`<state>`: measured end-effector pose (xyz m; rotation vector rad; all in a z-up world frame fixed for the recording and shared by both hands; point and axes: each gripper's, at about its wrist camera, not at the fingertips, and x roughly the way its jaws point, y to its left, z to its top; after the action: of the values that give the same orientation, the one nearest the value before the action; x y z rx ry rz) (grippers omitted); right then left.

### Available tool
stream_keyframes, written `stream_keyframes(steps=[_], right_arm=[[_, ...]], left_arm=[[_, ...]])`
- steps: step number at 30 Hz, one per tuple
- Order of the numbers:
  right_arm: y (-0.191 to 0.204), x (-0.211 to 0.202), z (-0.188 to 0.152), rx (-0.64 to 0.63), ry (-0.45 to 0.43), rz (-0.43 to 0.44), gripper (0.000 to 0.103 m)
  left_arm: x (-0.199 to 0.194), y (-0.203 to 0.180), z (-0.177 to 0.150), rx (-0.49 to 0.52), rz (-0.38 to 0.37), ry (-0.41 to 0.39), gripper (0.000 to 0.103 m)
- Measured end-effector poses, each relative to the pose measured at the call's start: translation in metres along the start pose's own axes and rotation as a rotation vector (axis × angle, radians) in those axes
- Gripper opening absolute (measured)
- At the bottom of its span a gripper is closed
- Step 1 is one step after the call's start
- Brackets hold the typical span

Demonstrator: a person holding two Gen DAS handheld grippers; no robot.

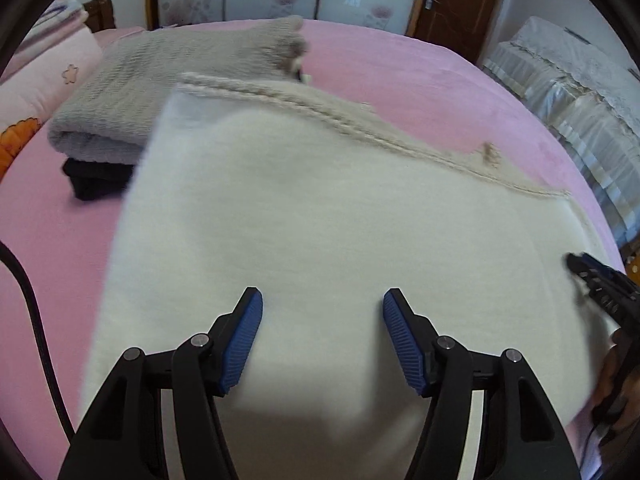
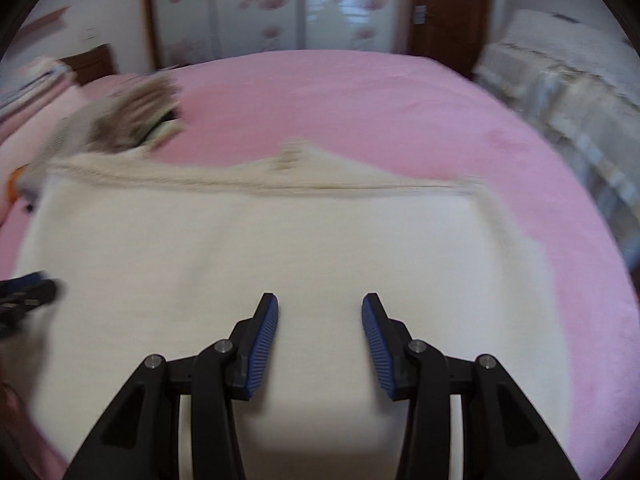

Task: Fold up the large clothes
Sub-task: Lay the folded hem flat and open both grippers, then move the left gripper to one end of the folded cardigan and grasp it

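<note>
left hand-held gripper: jaws apart, empty | cream garment: on pink bed

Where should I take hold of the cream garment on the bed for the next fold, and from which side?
Probably the cream garment by its near edge, one tool per side, coming from above: it lies flat on the pink bed, so pinch up the hem. The left tool and right tool hover open over it.

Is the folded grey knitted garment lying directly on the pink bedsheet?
No, the folded grey knitted garment rests on a black folded garment, which lies on the pink bedsheet.
</note>
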<state>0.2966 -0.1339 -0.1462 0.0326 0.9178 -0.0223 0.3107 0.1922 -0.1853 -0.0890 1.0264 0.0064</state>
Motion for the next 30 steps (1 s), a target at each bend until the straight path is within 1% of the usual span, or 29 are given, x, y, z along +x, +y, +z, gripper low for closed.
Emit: stream_keyframes(steps=[1,2,3,4,5,6,9,10,12,15,19,21,23,25,30], right_arm=[[-0.025,0.004,-0.002,0.043,0.008,-0.043,0.043],[-0.046,0.005,-0.004,0.077,0.009,-0.038,0.043],[-0.061,0.005,-0.006,0.104,0.01,-0.012,0.041],[-0.072,0.005,-0.008,0.12,0.017,0.003,0.022],[-0.078,0.004,-0.009,0.118,0.023,-0.004,0.008],[-0.08,0.002,-0.01,0.111,0.022,-0.007,0.005],[-0.072,-0.001,-0.011,0.1,0.031,-0.04,0.006],[-0.071,-0.001,-0.01,0.097,0.034,-0.05,0.009],[-0.067,-0.003,-0.007,0.116,0.049,-0.059,0.01],[-0.065,-0.012,-0.002,0.164,0.071,-0.004,0.01],[-0.06,-0.045,0.003,0.165,0.064,0.041,0.012],[-0.055,-0.067,0.006,0.166,0.056,0.064,0.018],[-0.05,-0.093,0.009,0.166,0.036,0.084,0.029],[-0.045,-0.119,0.012,0.161,0.01,0.101,0.034],[-0.028,-0.175,0.012,0.145,-0.022,0.141,0.036]], left_arm=[[0.0,0.012,0.0,-0.012,0.011,-0.002,0.062],[0.0,0.023,-0.002,-0.024,0.024,0.0,0.062],[0.001,0.031,-0.002,-0.031,0.032,0.002,0.062],[0.001,0.04,-0.004,-0.04,0.034,0.001,0.062],[-0.001,0.047,-0.006,-0.05,0.027,-0.004,0.061],[-0.003,0.051,-0.008,-0.052,0.024,-0.009,0.058],[-0.007,0.053,-0.011,-0.047,0.039,-0.003,0.058],[-0.009,0.052,-0.011,-0.046,0.047,0.003,0.058],[-0.011,0.05,-0.009,-0.052,0.059,0.021,0.058],[-0.019,0.043,-0.003,-0.076,0.04,0.042,0.058],[-0.052,0.039,0.006,-0.085,0.027,0.043,0.058],[-0.069,0.034,0.011,-0.086,0.008,0.047,0.058],[-0.096,0.03,0.013,-0.094,-0.015,0.044,0.058],[-0.117,0.026,0.015,-0.098,-0.025,0.041,0.059],[-0.175,0.021,0.014,-0.084,-0.005,0.018,0.06]])
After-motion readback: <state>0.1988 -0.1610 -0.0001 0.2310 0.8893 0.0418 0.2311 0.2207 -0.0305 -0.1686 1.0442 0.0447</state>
